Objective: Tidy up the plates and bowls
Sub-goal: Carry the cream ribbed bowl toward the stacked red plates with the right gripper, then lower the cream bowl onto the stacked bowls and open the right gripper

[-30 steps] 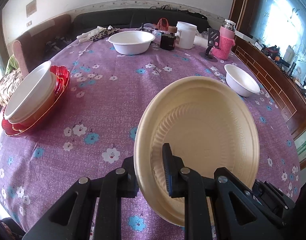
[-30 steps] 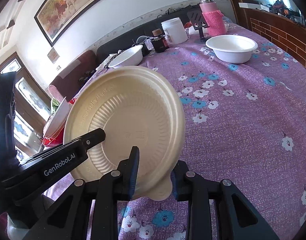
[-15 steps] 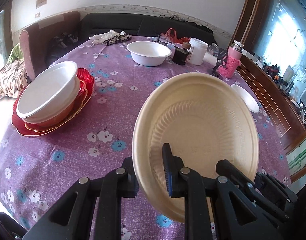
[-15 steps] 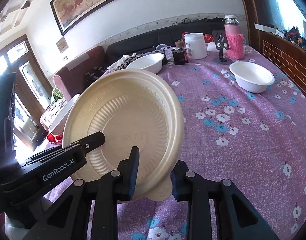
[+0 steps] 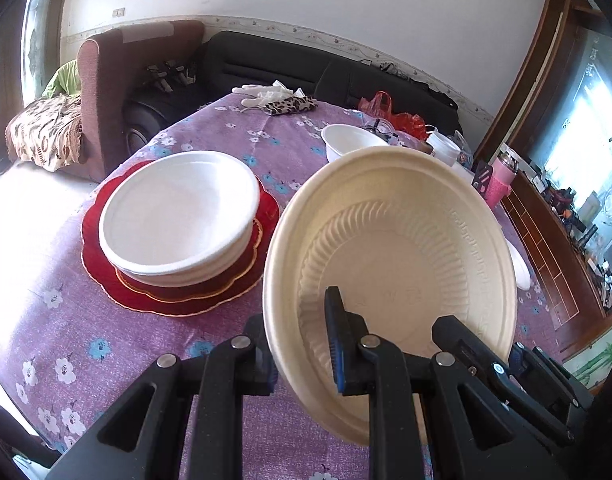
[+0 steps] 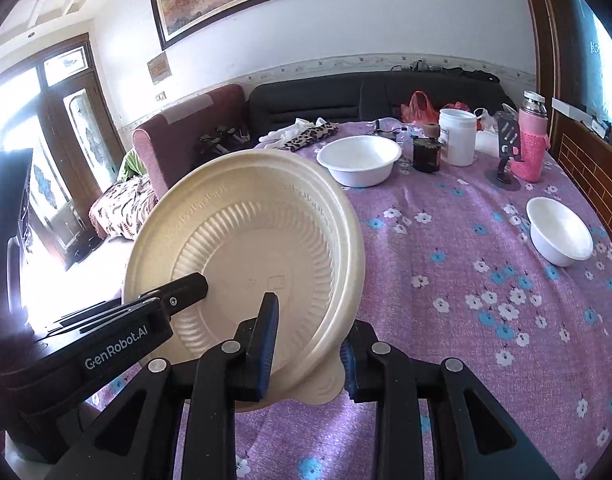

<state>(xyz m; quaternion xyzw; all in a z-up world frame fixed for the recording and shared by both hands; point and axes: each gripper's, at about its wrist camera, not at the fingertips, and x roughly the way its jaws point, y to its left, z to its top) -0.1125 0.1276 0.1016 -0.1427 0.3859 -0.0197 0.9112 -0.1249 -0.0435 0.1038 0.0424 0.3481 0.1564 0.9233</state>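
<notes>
A cream ribbed plate (image 5: 389, 248) is held tilted above the purple flowered tablecloth (image 5: 106, 340) by both grippers. My left gripper (image 5: 302, 344) is shut on its near rim, one finger inside the dish and one behind. My right gripper (image 6: 306, 352) is shut on the opposite rim of the plate (image 6: 246, 248), with the left gripper's fingers (image 6: 186, 288) showing at the plate's left. Left of the plate, a white bowl (image 5: 182, 216) sits stacked on red scalloped plates (image 5: 106, 280). Two more white bowls stand on the table, one at the back (image 6: 359, 160), one at the right (image 6: 559, 236).
At the table's far end stand a white tub (image 6: 457, 136), a dark jar (image 6: 425, 154), a pink bottle (image 6: 531, 148) and a phone stand (image 6: 505, 160). Cloths (image 6: 306, 132) lie at the back edge. An armchair (image 5: 106, 92) and a dark sofa (image 6: 345, 100) stand beyond.
Both grippers have carried the cream plate leftward and a little upward. The red plates with the white bowl now lie close beside the held plate in the left wrist view.
</notes>
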